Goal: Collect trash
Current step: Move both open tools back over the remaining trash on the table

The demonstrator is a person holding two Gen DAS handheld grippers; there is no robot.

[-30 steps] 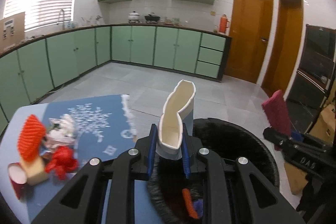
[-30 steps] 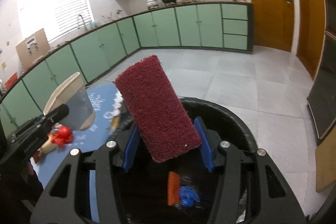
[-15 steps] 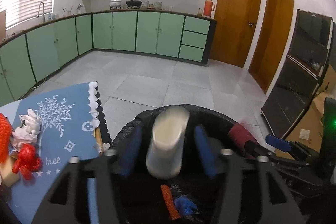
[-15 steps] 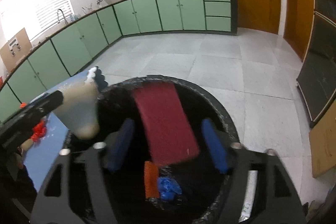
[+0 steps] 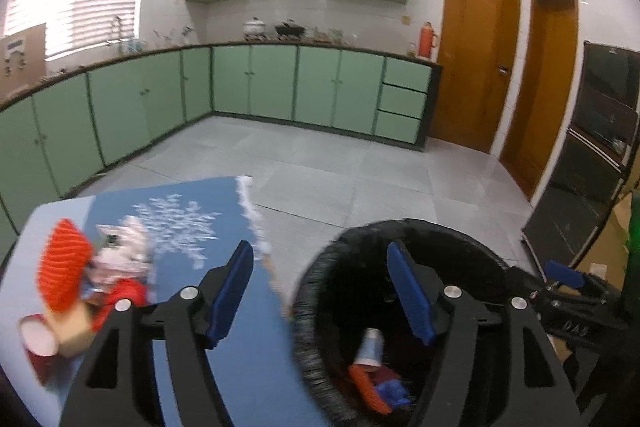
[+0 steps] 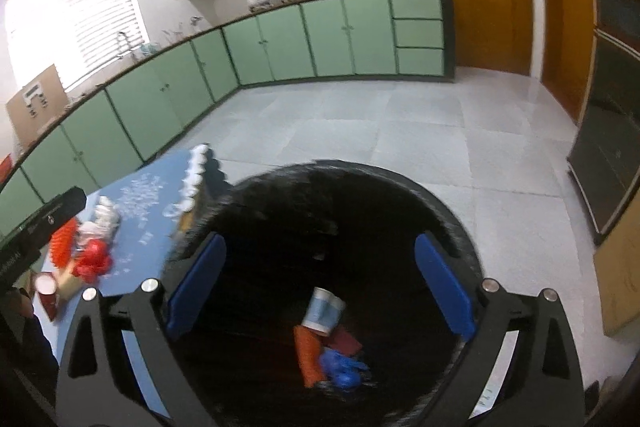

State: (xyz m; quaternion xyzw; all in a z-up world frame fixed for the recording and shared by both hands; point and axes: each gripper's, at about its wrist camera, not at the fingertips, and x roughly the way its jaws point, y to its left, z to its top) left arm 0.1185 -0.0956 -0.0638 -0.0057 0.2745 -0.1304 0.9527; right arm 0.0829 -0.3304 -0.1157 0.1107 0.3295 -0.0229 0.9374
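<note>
A black-lined trash bin [image 6: 452,223] stands beside the table; it also shows in the left wrist view [image 5: 316,287]. Inside lie a paper cup [image 6: 323,311], a dark red sponge [image 6: 347,342], an orange piece [image 6: 307,355] and a blue crumpled item [image 6: 342,367]. My right gripper [image 6: 320,287] is open and empty above the bin. My left gripper [image 5: 324,295] is open and empty over the bin's left rim. More trash sits on the table: an orange net sleeve [image 5: 62,269], white crumpled paper [image 5: 124,251], a red scrap [image 5: 124,297] and a red cup [image 5: 38,345].
The table has a blue cloth [image 5: 180,223] with a white lace edge. Green cabinets [image 5: 280,83] line the far walls across a grey tiled floor. Wooden doors [image 5: 476,67] and a dark oven unit [image 5: 600,147] stand at the right.
Both grippers opened. The paper cup dropped from the left gripper and the red sponge from the right one; both now lie in the bin. The left gripper has swung back toward the table.
</note>
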